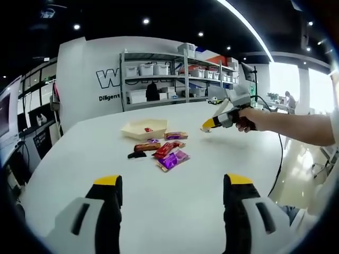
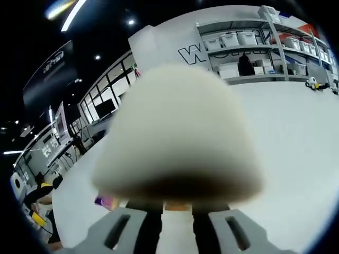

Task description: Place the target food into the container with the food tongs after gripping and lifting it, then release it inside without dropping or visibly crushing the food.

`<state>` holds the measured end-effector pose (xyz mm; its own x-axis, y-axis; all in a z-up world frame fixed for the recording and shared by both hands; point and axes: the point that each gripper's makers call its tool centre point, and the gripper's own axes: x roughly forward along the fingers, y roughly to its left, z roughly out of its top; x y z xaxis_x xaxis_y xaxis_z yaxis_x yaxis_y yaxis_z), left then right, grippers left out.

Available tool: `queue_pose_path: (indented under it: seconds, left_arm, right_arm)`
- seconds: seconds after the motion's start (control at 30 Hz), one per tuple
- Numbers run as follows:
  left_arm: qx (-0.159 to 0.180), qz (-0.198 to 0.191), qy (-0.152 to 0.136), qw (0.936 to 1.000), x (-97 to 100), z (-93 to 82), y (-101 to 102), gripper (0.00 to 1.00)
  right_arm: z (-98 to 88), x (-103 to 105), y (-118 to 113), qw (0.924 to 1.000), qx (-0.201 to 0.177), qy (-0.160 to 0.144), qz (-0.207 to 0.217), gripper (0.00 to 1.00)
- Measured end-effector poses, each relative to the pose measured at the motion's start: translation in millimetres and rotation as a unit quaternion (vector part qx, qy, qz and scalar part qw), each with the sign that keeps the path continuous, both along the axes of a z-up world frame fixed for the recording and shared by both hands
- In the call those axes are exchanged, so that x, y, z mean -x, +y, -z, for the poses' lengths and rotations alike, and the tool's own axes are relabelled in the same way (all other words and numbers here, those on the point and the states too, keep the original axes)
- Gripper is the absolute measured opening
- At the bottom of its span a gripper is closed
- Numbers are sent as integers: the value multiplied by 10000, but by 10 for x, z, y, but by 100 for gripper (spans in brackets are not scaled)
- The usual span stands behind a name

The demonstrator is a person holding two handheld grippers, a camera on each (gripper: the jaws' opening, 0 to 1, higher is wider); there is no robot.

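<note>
On the white table (image 1: pixel 106 174) stands a shallow yellow tray (image 1: pixel 144 128) with a small red item in it. Several snack packets lie in front of it: a purple one (image 1: pixel 174 160), a red one (image 1: pixel 168 149) and a brown one (image 1: pixel 147 146). My left gripper (image 1: pixel 174 182) hovers low over the near table, open and holding nothing. My right gripper (image 1: pixel 209 126), held by a hand, hangs to the right of the tray. In the right gripper view the right gripper (image 2: pixel 177 211) is shut on a cream-white object (image 2: pixel 177 137), blurred and very close.
A small black item (image 1: pixel 136 154) lies left of the packets. Metal shelves (image 1: pixel 175 74) with white bins stand beyond the table's far edge, against a lettered wall. A black cable (image 1: pixel 279 159) hangs off the right side. A purple packet (image 2: pixel 103 201) peeks from under the held object.
</note>
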<state>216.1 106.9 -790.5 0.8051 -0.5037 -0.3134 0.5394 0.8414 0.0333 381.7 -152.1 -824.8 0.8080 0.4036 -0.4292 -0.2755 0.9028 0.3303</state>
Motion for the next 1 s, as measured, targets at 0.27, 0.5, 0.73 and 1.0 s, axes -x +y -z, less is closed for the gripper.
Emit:
queue_pose_path:
  seconds: [0.27, 0.5, 0.73, 1.0]
  left_arm:
    - [71, -61, 20, 10000, -42, 31, 76, 77]
    - [63, -84, 46, 9999, -72, 80, 143, 76]
    - [84, -97, 100, 9999, -82, 138, 195, 76]
    - [79, -101, 139, 9998, -56, 171, 220, 76]
  right_arm:
    - [-230, -178, 145, 9992, 343, -77, -171, 14]
    - [-342, -284, 316, 9972, 634, -159, -361, 15]
    - [-352, -362, 464, 9963, 730, -106, -446, 13]
    - [-88, -399, 509, 9945, 917, 79, -504, 15]
